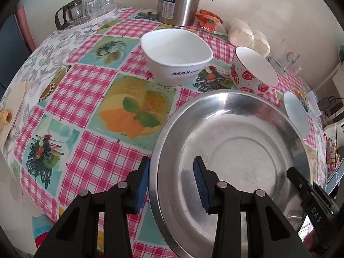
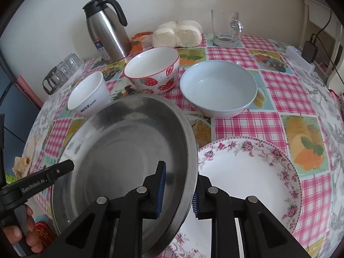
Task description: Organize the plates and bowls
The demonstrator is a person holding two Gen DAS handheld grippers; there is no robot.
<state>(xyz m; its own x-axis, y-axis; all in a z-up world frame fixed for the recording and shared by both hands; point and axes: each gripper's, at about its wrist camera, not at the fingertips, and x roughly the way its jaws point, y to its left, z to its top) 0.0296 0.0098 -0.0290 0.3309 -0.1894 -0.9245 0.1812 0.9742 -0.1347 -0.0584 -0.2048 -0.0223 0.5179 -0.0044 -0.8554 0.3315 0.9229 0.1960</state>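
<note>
The round stainless-steel plate (image 2: 120,150) is tilted above the checked fruit-print tablecloth (image 1: 90,81), its right edge over the floral-rimmed white plate (image 2: 253,172). The left gripper (image 1: 171,182) straddles its left rim with blue pads set apart, while the right gripper (image 2: 178,191) has its pads close against the opposite rim. Behind stand a white square bowl (image 1: 176,58), a strawberry-patterned bowl (image 2: 153,71) and a pale blue bowl (image 2: 218,88).
</note>
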